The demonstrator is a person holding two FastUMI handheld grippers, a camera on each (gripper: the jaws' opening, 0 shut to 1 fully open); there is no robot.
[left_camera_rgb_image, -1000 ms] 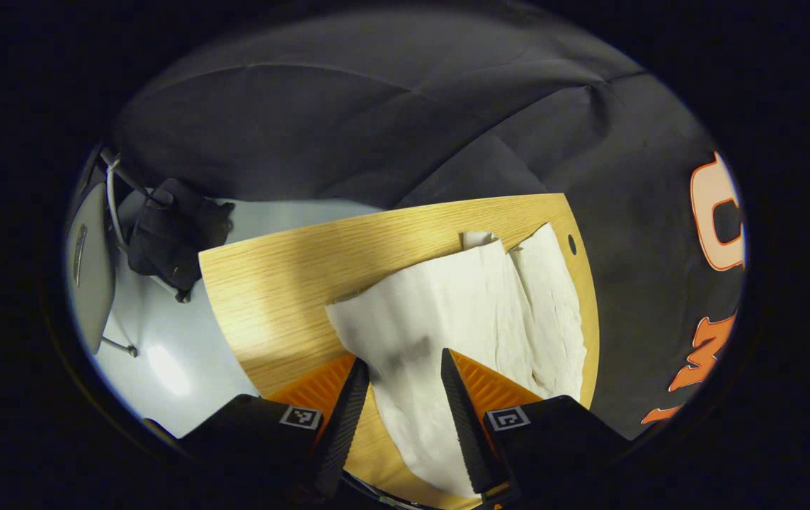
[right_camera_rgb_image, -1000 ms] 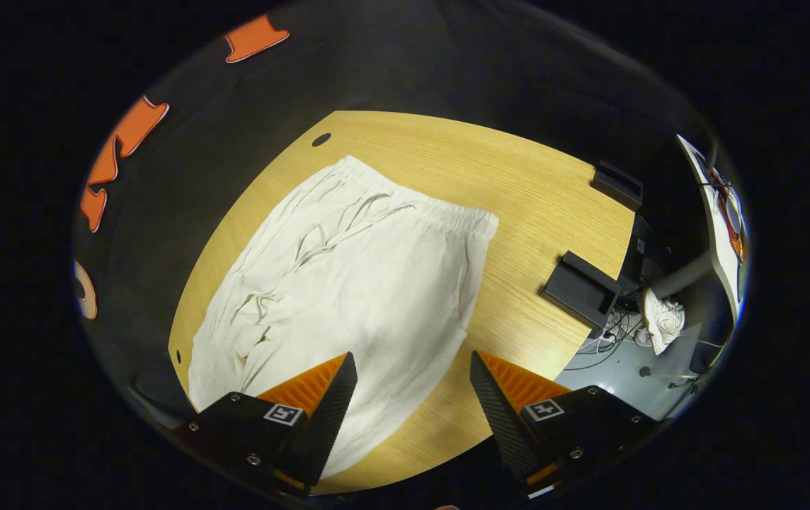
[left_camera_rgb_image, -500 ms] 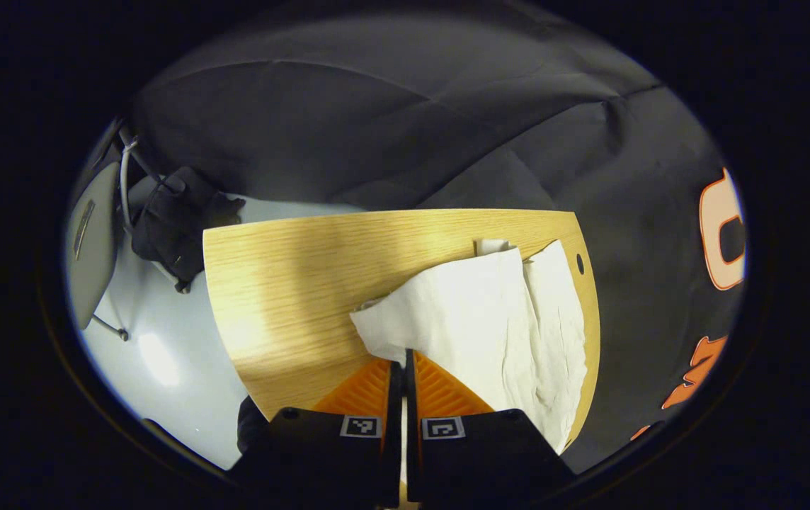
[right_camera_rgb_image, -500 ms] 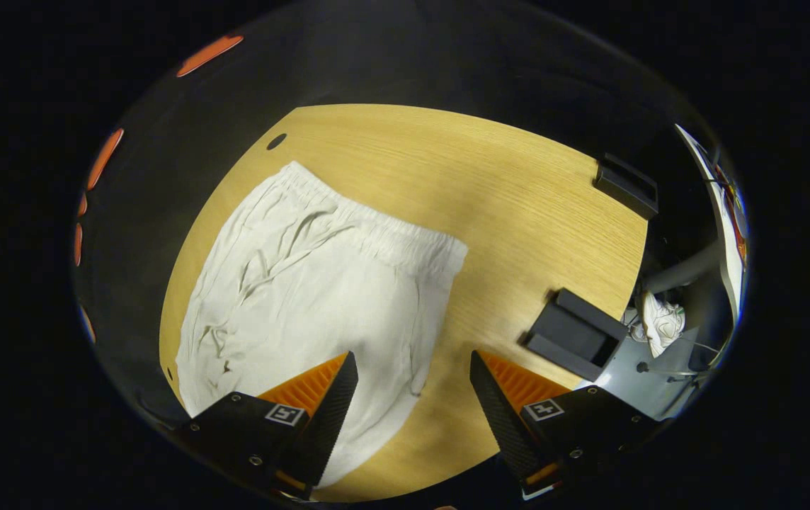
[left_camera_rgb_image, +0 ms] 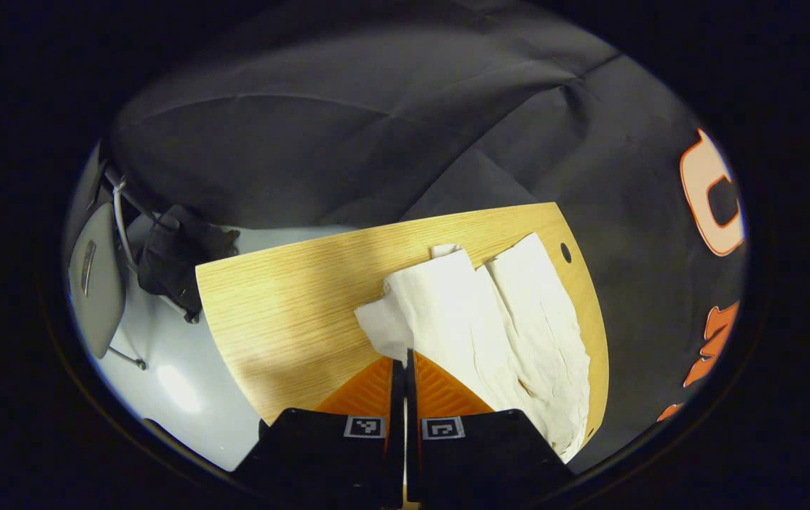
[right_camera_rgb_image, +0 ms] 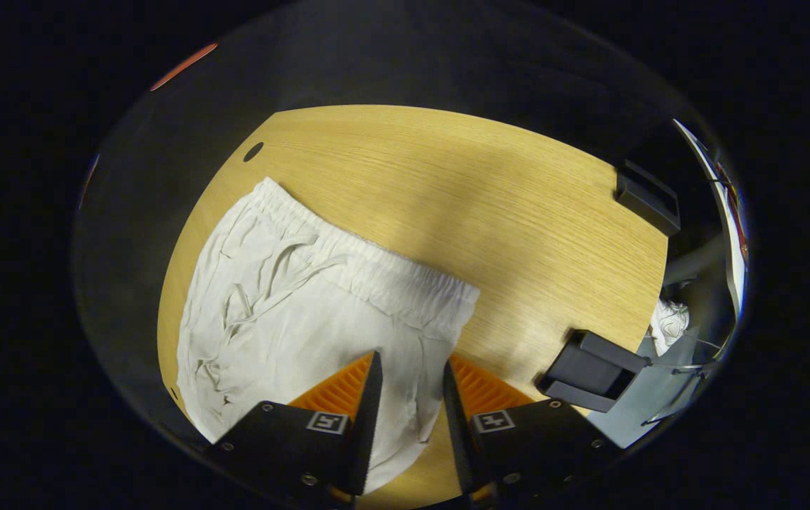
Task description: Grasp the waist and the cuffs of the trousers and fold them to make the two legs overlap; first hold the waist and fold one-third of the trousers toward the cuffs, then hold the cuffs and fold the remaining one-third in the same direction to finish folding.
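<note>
In the left gripper view, the left gripper (left_camera_rgb_image: 405, 363) has its two fingers pressed together with hardly a slit between them, pinching a corner of the white trousers (left_camera_rgb_image: 490, 322) at the leg end. The pinched cloth rises in a small bunched fold just ahead of the fingertips, and the rest of the legs runs away up and to the right across the wooden table (left_camera_rgb_image: 292, 297), reaching close to the table's far edge near a small dark hole (left_camera_rgb_image: 566, 252). The two legs lie side by side with a crease between them, the right one wrinkled along its length. Beyond the table's left edge, a grey chair (left_camera_rgb_image: 93, 283) with a dark garment (left_camera_rgb_image: 175, 258) hanging on it stands on the pale floor.

In the right gripper view, the right gripper (right_camera_rgb_image: 408, 379) is narrowed but not closed: a gap remains between its fingers, and trouser fabric just below the elastic waistband (right_camera_rgb_image: 369, 265) shows in that gap. Whether the fingers touch the cloth cannot be told. The waistband crosses the table diagonally ahead of the fingertips, its near corner just beyond the right finger. A drawstring (right_camera_rgb_image: 270, 280) lies loose on the cloth to the left. A black stand (right_camera_rgb_image: 589, 368) sits at the table's right edge, and another black block (right_camera_rgb_image: 649, 198) farther back.
</note>
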